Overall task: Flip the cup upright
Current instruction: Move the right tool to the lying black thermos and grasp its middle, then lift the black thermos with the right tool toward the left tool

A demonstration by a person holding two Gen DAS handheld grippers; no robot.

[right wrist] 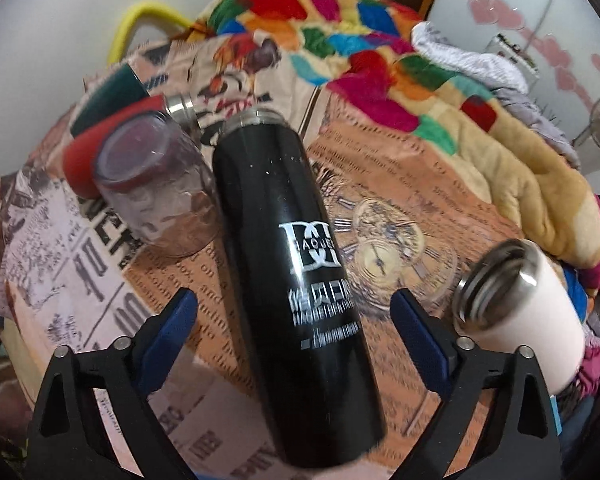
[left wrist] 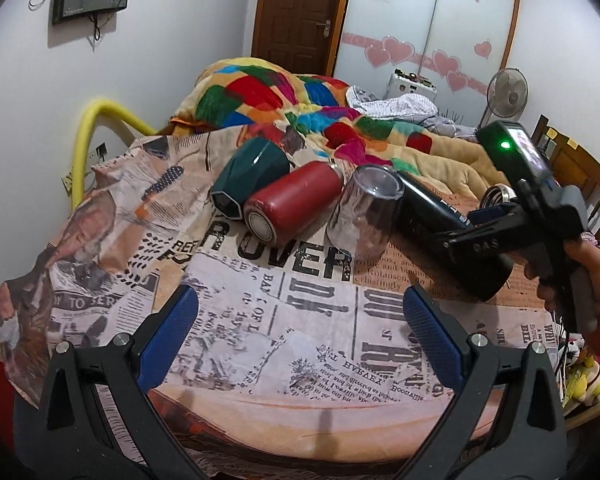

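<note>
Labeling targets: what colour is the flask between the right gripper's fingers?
Black flask with silver-white lettering; clearest in the right wrist view.

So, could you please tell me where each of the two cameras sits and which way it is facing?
Left wrist: on the left gripper, above the newspaper-print cloth, facing the lying green cup, red bottle, glass and black bottle; its own blue-padded fingers stand open, and the right gripper and hand show.
Right wrist: on the right gripper, low over the black bottle, which lies between its open fingers; a white bottle lies right.
Shared: black bottle, glass, red bottle, green cup, cloth, colourful blanket.
</note>
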